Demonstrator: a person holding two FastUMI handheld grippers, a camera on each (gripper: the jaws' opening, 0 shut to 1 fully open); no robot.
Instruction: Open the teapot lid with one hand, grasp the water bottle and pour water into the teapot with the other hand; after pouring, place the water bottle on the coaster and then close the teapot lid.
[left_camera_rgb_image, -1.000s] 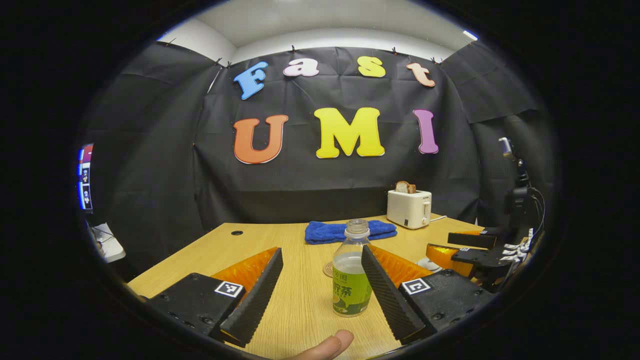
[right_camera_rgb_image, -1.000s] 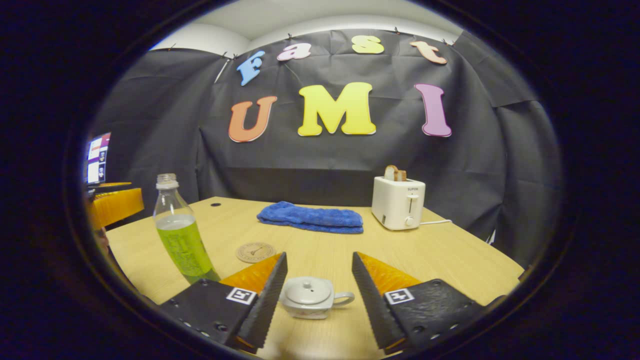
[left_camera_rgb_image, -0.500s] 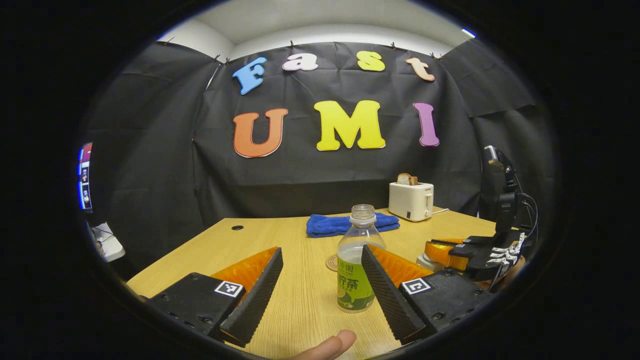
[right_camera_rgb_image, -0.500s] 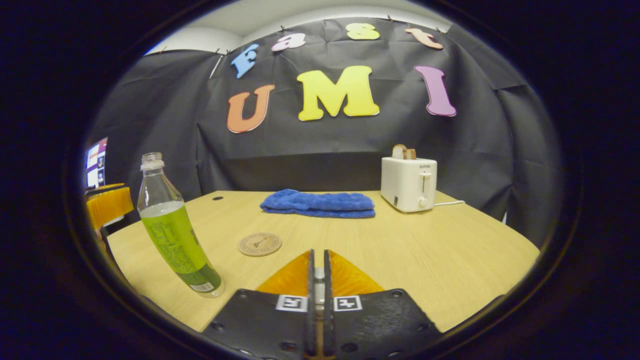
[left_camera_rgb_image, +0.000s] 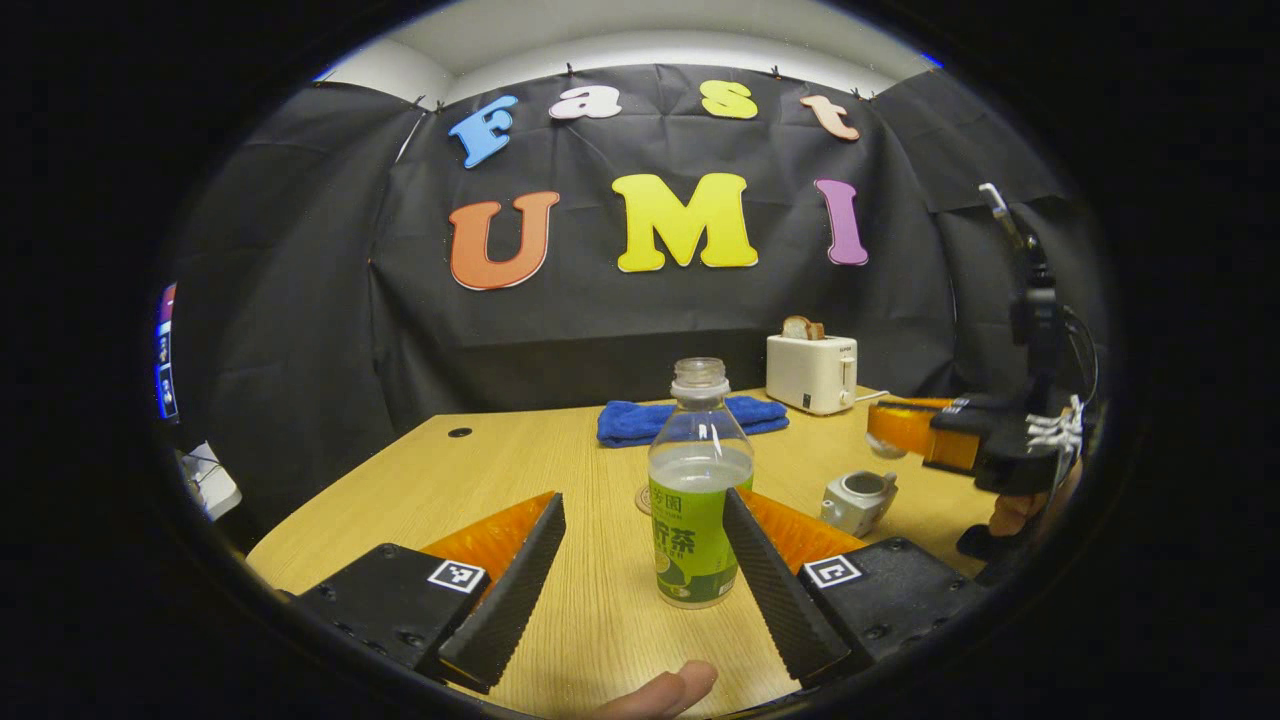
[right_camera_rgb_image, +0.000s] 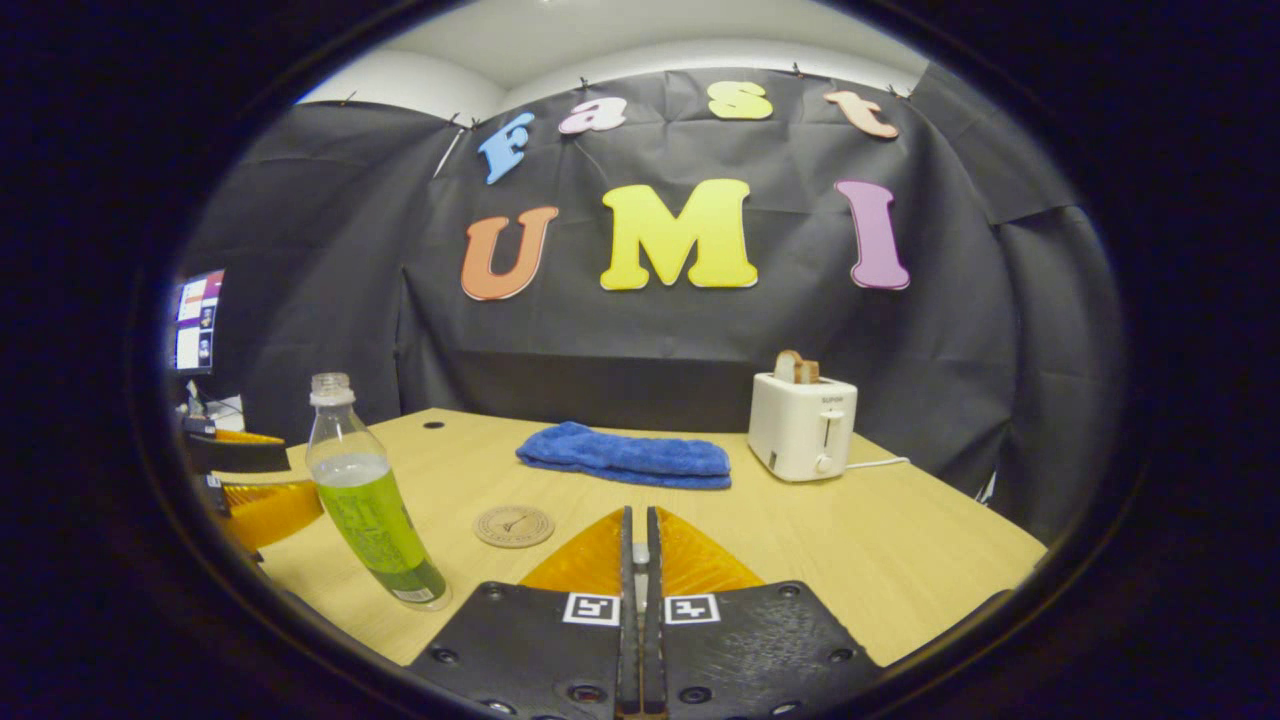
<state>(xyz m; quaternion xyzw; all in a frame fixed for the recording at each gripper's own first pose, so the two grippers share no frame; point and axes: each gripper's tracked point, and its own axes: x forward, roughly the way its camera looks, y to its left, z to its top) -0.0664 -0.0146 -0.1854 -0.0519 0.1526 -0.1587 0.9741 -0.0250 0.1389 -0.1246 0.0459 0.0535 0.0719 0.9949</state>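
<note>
The left gripper stands with its jaws spread wide, and the water bottle rests upright on the table between the fingers, touching neither. To take the bottle well, advance until the labelled body sits squarely between the pads, then close evenly on the label zone, keeping the uncapped neck vertical so nothing spills.

In the right gripper view, the right gripper has its fingers pressed together on a small pale piece, judged to be the teapot lid's knob. The coaster lies just beyond the fingertips; the bottle stands well to its left.

Only the left gripper view presents the teapot, lid off and mouth open, sitting on the table near the bottle, with the right gripper raised above and beyond it. The right gripper view gives the clearer look at the coaster.

Farther back lie the blue towel and the toaster.
</note>
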